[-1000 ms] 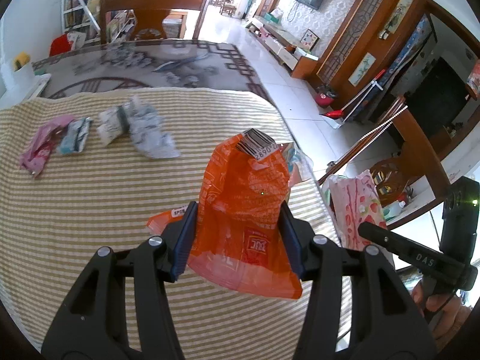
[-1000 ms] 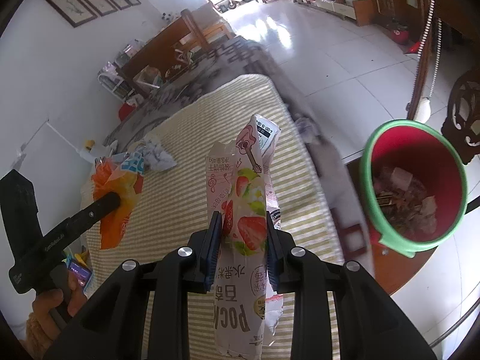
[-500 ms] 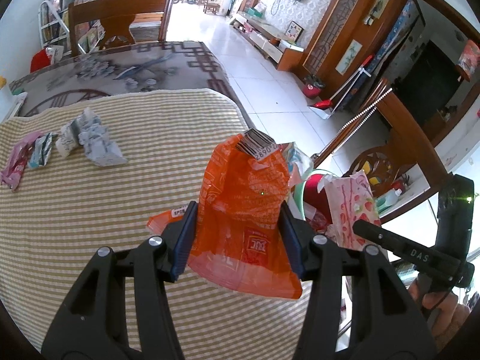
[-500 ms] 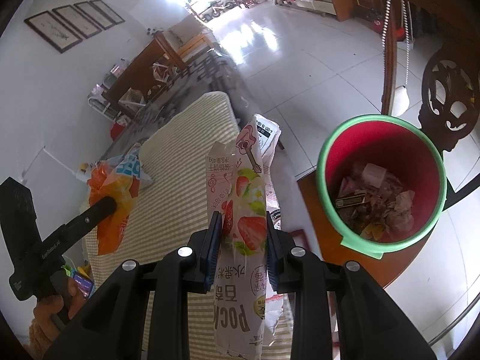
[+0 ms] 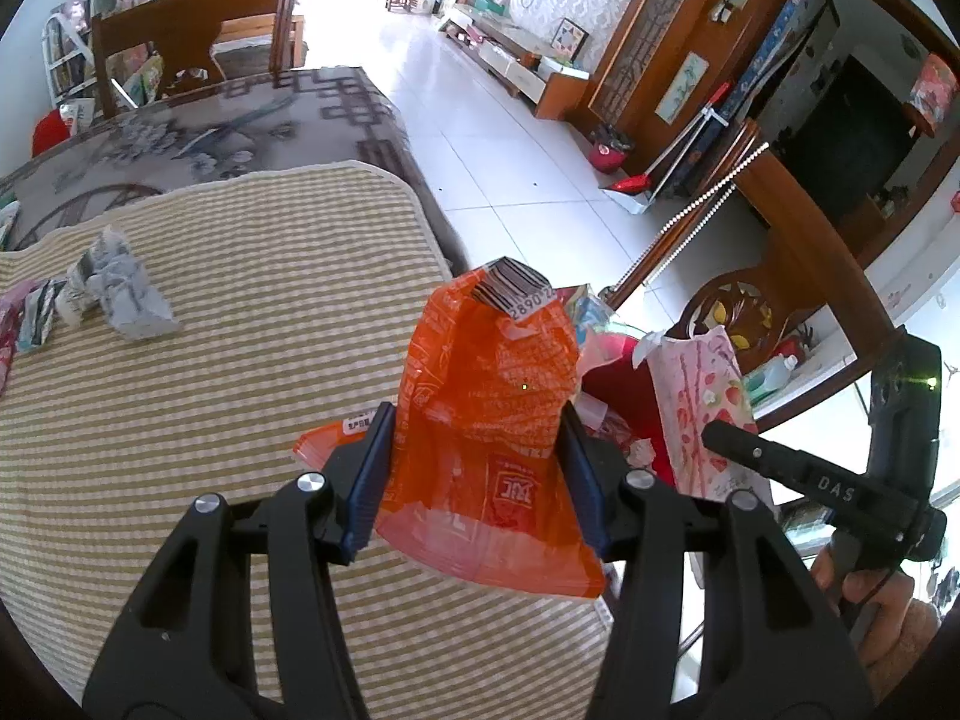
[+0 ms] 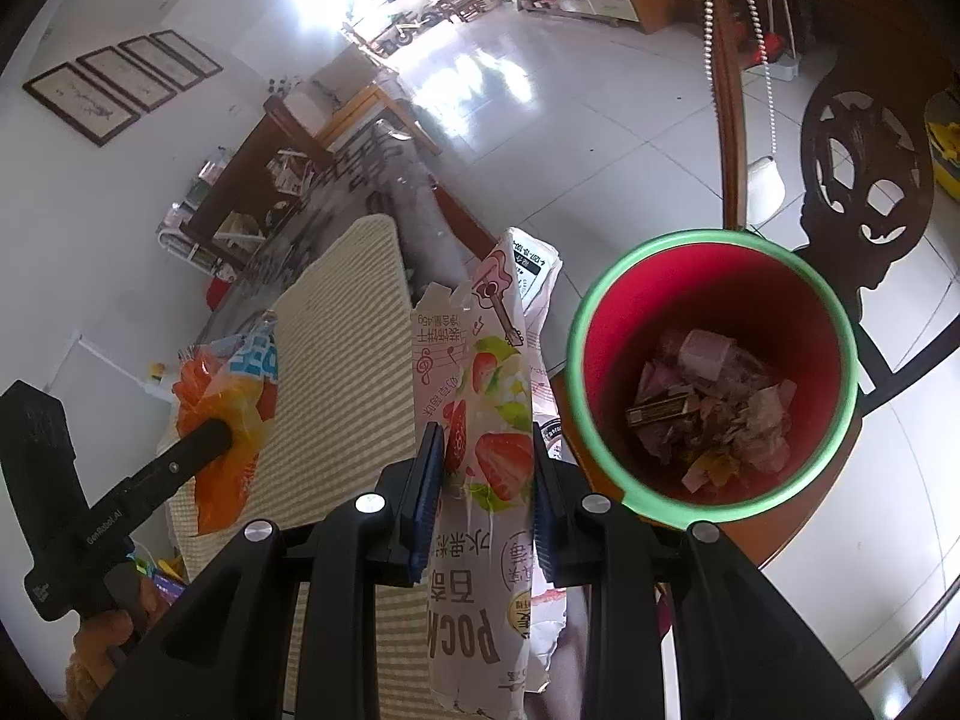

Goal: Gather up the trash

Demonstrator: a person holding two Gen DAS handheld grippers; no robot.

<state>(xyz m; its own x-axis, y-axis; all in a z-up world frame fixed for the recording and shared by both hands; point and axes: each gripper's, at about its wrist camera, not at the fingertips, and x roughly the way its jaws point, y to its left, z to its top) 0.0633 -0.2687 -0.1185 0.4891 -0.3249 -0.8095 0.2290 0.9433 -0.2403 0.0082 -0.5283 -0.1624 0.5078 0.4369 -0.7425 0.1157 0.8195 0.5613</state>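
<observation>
My left gripper point(image 5: 477, 474) is shut on an orange plastic snack bag point(image 5: 492, 414), held above the right edge of the striped table mat point(image 5: 210, 420). The bag also shows in the right wrist view point(image 6: 222, 420). My right gripper point(image 6: 486, 480) is shut on a pink strawberry snack wrapper point(image 6: 480, 420), held beside the table just left of a red bin with a green rim point(image 6: 714, 510). The bin holds several scraps of trash. In the left wrist view the wrapper point(image 5: 702, 396) hangs over the partly hidden red bin point(image 5: 606, 378).
Crumpled grey paper point(image 5: 120, 294) and small wrappers point(image 5: 36, 312) lie on the mat's far left. A carved wooden chair point(image 6: 864, 192) stands behind the bin. A wooden chair point(image 5: 198, 54) stands at the table's far end. White tiled floor lies to the right.
Both grippers have moved right, off toward the table's edge, carrying their wrappers. The red bin has come closer and more central in the right wrist view.
</observation>
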